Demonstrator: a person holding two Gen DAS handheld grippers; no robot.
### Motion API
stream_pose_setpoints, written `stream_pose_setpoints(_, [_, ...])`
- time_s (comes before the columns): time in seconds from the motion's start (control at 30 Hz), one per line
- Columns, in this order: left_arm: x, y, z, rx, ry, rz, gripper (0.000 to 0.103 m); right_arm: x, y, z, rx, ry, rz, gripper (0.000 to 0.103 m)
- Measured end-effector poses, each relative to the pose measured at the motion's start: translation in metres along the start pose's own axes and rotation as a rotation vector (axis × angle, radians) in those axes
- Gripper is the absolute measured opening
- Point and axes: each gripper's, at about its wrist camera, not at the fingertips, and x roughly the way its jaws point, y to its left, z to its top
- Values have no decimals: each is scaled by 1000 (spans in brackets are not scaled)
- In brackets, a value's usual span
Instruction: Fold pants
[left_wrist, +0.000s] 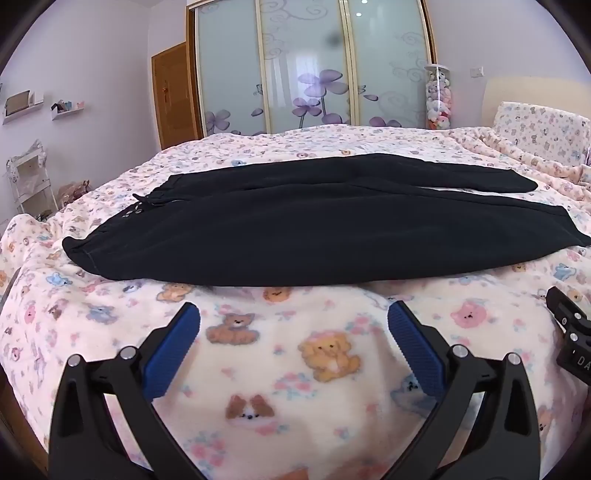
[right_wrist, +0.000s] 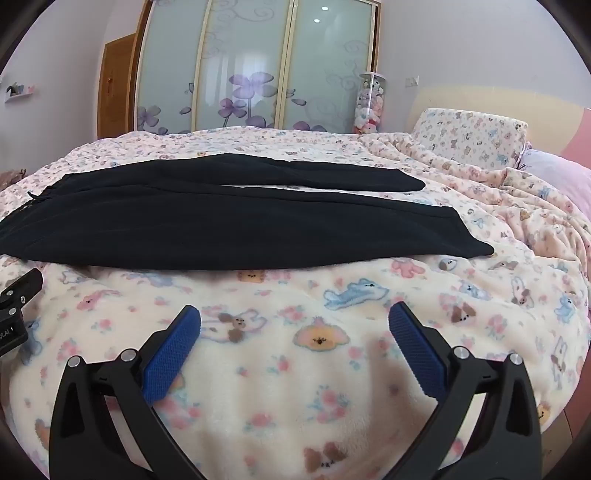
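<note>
Blue-padded fingers of the left gripper (left_wrist: 294, 314) and right gripper (right_wrist: 294, 315) gape wide, holding nothing, above a teddy-bear print blanket (left_wrist: 277, 369). Just beyond, black pants (left_wrist: 295, 229) lie flat across the bed, waistband left, legs stretching right. Behind stand frosted floral wardrobe doors (left_wrist: 306, 66) and a jar of plush toys (right_wrist: 370, 103).
</note>
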Motion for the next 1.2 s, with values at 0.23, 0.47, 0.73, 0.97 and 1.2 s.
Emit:
stream_pose_setpoints(0.23, [-5, -3, -1, 13, -23, 30, 101, 1, 0, 0, -2, -1, -1, 102])
stream_pose_setpoints(0.47, [-2, 0, 0, 12, 2, -5, 101, 1, -1, -1, 1, 0, 0, 102])
stream_pose_setpoints(0.73, [-2, -4, 0, 18, -1, -1, 101, 2, -1, -1, 0, 1, 0, 102])
stream_pose_setpoints(0.97, [-2, -5, -1, 21, -2, 0, 101, 2, -1, -1, 0, 2, 1, 102])
stream_pose_setpoints(1.2, [-2, -6, -1, 20, -3, 1, 101, 2, -1, -1, 1, 1, 1, 102])
